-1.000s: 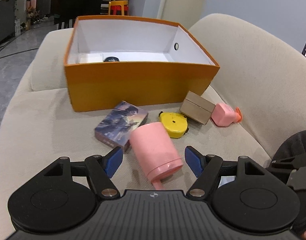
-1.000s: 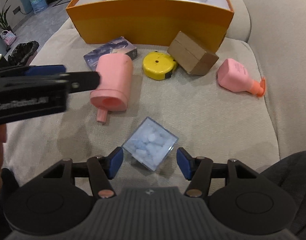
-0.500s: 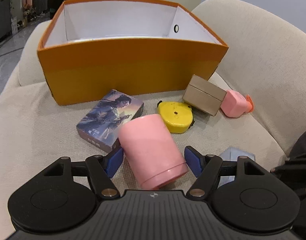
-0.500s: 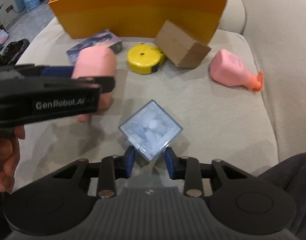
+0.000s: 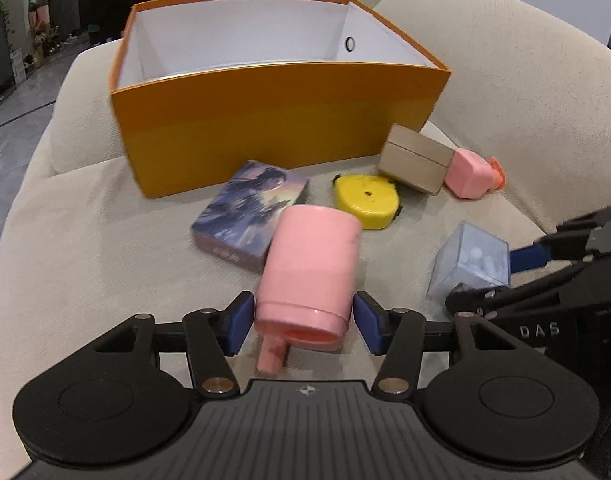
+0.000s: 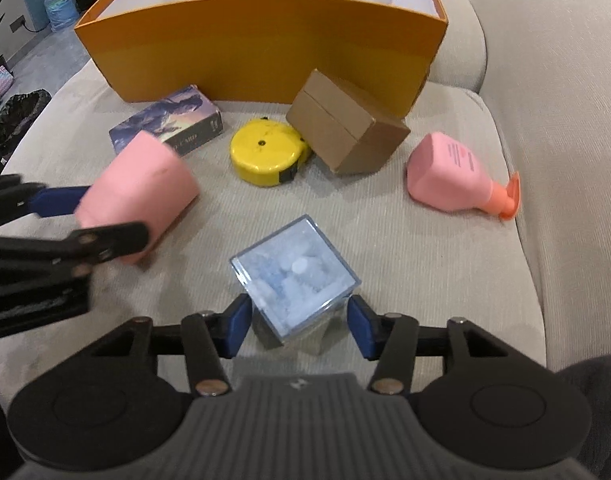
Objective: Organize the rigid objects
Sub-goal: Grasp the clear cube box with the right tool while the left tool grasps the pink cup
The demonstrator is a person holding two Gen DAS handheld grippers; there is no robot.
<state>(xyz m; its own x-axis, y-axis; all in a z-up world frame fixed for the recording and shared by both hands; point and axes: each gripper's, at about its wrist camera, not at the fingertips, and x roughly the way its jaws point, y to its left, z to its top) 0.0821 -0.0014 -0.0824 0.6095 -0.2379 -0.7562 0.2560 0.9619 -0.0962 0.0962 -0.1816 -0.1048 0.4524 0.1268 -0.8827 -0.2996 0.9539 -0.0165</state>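
Note:
A pink cup (image 5: 309,264) lies on its side on the beige sofa seat, its rim towards me. My left gripper (image 5: 301,322) has its jaws closing, and both blue pads press the cup's sides near the rim. The right wrist view shows the same cup (image 6: 137,196), blurred, between those fingers. A clear cube (image 6: 293,276) full of pale blue bits sits corner-first between the pads of my right gripper (image 6: 297,320). Those jaws are opening and the pads stand close beside the cube. The open orange box (image 5: 281,128) stands behind everything.
Between the cup and the box lie an illustrated card box (image 5: 249,212), a yellow tape measure (image 5: 367,200), a brown carton (image 5: 415,158) and a pink bottle (image 5: 469,176). The sofa backrest (image 5: 525,100) rises on the right. A dark-clad leg (image 6: 585,380) is at the lower right.
The left pads have closed in on the pink cup, which has turned straight between them. The right pads pinched the cube's near corner, then widened, and the cube now sits deeper between them.

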